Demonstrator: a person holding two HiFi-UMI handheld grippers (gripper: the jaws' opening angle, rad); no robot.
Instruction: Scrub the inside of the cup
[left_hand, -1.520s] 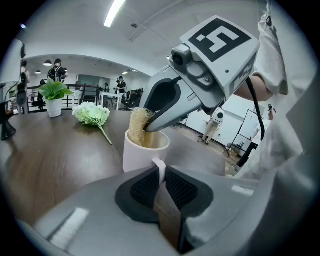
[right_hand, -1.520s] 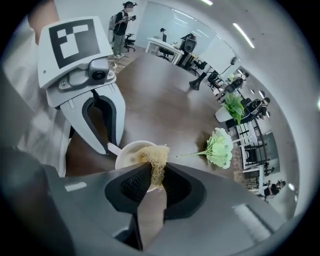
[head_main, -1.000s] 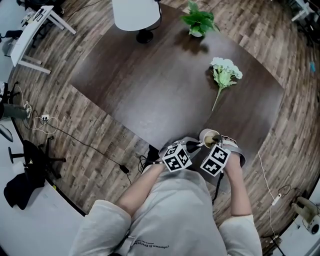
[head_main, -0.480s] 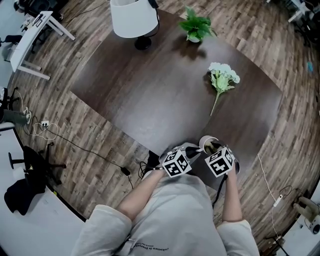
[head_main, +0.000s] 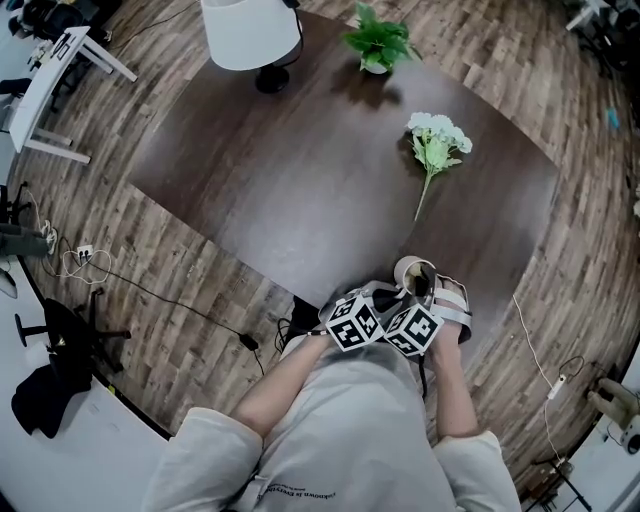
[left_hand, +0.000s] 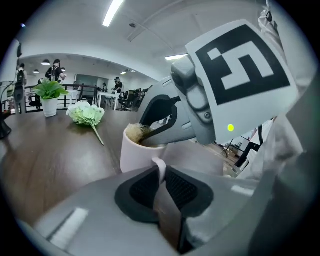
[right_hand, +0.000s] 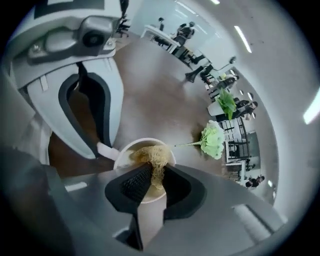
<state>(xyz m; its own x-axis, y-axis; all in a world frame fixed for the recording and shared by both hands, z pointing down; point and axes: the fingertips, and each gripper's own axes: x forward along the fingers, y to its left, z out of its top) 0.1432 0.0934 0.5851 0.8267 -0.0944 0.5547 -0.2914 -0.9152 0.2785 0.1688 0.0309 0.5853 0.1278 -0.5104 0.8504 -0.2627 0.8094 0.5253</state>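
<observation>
Flowers (head_main: 436, 142), plant (head_main: 378, 40) and lamp (head_main: 250, 35) stand well beyond cup (head_main: 406, 268).

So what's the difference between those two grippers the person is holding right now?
The left gripper pinches the white cup by its handle, steadying it; the right gripper grips a tan scrubber pushed down into the cup. The left reaches in from the side, the right from above. Both have their fingers shut on something.

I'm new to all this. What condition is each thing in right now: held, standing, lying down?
White ceramic cup: upright, gripped by its handle.
Straw-coloured fibrous scrubber: pinched, dipped into the cup.
Left tool: shut on the cup's handle.
Right tool: shut on the scrubber.
White flower bunch: lying flat on the dark table.
Green potted plant: standing upright.
White-shaded lamp: standing upright.
</observation>
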